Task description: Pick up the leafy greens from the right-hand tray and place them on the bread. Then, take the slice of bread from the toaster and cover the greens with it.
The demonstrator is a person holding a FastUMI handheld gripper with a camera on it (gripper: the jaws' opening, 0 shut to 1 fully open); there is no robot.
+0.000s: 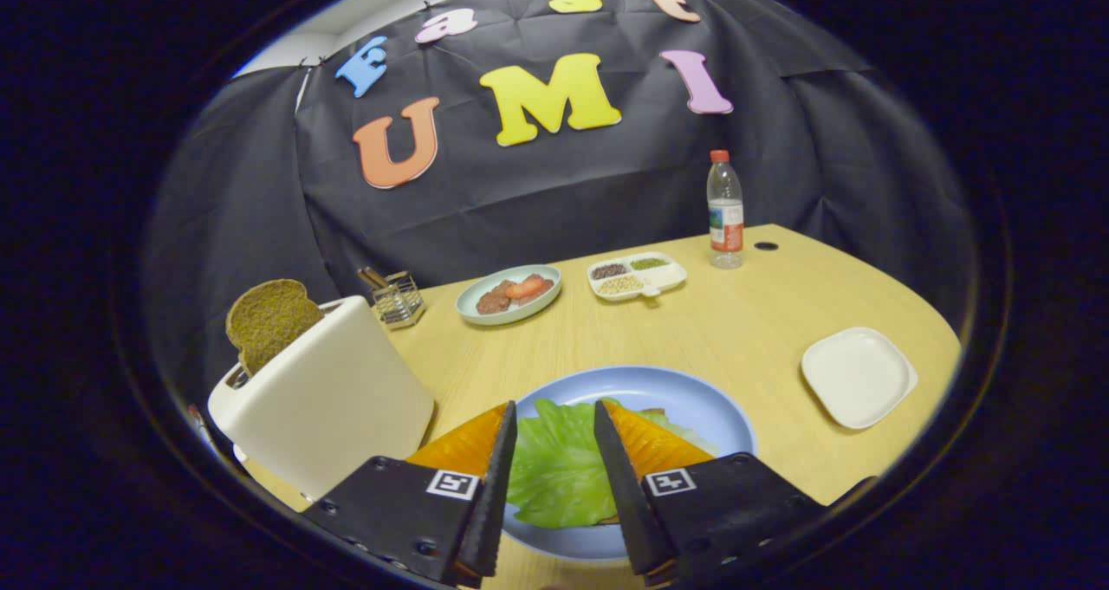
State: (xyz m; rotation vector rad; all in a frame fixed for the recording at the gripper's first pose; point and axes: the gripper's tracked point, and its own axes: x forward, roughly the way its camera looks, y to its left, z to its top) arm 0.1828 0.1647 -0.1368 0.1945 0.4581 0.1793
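Observation:
A green lettuce leaf (554, 469) lies spread on the blue plate (693, 399), covering most of what is under it. My gripper (554, 405) is open, its fingers standing apart just above the leaf, one on each side, with the leaf showing in the gap between them. Left of the plate stands the white toaster (325, 395), and a brown slice of bread (269, 317) sticks up out of its slot. To the right of the plate sits a white square tray (858, 375) with nothing on it.
Further back on the wooden table are a pale green plate (472, 308) holding meat pieces, a white divided dish (674, 275) of beans, a water bottle (725, 210) and a small wire rack (397, 300) behind the toaster.

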